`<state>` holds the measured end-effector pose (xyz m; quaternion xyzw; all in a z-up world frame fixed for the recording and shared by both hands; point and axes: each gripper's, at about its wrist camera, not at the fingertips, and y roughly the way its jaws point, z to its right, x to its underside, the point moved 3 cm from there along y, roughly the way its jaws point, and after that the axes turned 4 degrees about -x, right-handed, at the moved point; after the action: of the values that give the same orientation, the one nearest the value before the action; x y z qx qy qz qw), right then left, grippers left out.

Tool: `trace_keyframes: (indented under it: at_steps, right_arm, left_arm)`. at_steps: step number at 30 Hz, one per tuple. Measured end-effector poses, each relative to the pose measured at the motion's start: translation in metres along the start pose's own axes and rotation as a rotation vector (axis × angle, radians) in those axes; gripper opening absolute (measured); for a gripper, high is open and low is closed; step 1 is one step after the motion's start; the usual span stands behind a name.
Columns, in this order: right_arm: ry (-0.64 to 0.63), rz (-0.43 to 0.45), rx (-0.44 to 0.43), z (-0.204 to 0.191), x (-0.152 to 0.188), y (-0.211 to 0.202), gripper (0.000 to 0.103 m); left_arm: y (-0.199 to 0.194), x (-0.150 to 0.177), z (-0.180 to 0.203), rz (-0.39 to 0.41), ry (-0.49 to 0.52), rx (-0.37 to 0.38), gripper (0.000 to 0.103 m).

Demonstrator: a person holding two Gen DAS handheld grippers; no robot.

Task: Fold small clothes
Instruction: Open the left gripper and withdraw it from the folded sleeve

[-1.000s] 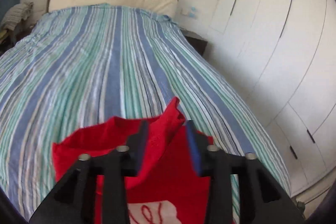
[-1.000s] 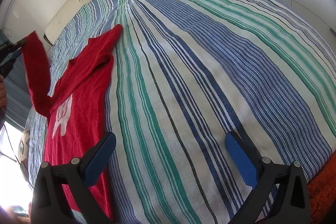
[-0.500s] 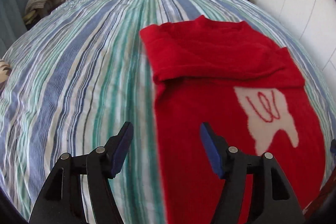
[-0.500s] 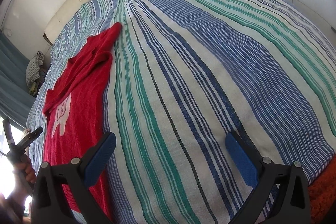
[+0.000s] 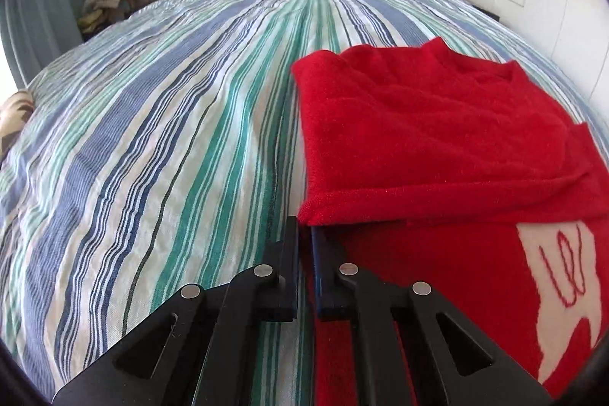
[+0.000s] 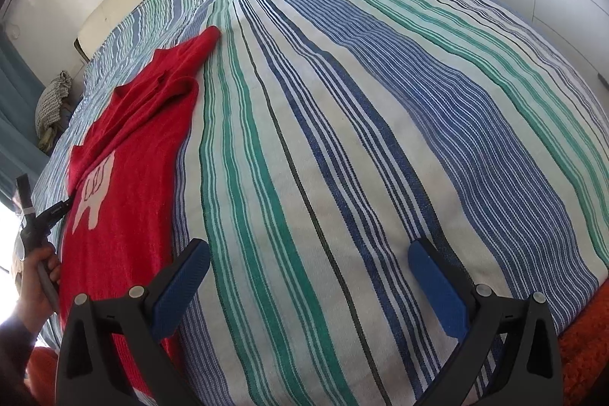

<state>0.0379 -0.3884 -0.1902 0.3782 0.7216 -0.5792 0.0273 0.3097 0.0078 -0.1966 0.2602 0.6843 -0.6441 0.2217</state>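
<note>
A red sweater (image 5: 437, 124) lies flat on the striped bed (image 5: 171, 139), at the near left as your right camera sees it. One sleeve (image 5: 449, 189) is already folded across the chest, above a white motif (image 5: 555, 276). The other sleeve (image 6: 198, 48) stretches out toward the far end of the bed, not yet folded.

Your left gripper (image 5: 304, 234) sits at the sweater's left edge, just below the folded sleeve. Its jaws have just been closing and now stand together; a sliver of red edge seems pinched between them, though that is hard to confirm.

Your right gripper (image 6: 308, 276) hovers over bare bedspread, jaws wide open, holding nothing.

Judging from this, the fold is barely begun: second sleeve and body remain.
</note>
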Motion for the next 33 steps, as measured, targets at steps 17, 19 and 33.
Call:
trace_keyframes:
  at_steps: [17, 19, 33]
  right_arm:
    - [-0.022, -0.002, 0.021, -0.003, 0.002, 0.001, 0.103]
    - [-0.019, 0.001, 0.018, -0.003, 0.002, 0.001, 0.103]
    - [-0.042, -0.010, 0.041, -0.005, 0.002, 0.004, 0.103]
  left_arm:
    - [-0.060, -0.030, -0.031, 0.080, -0.144, 0.096, 0.049]
    - [-0.050, -0.045, -0.023, 0.082, -0.141, 0.088, 0.049]
    - [0.006, -0.006, -0.008, -0.117, -0.082, 0.087, 0.031]
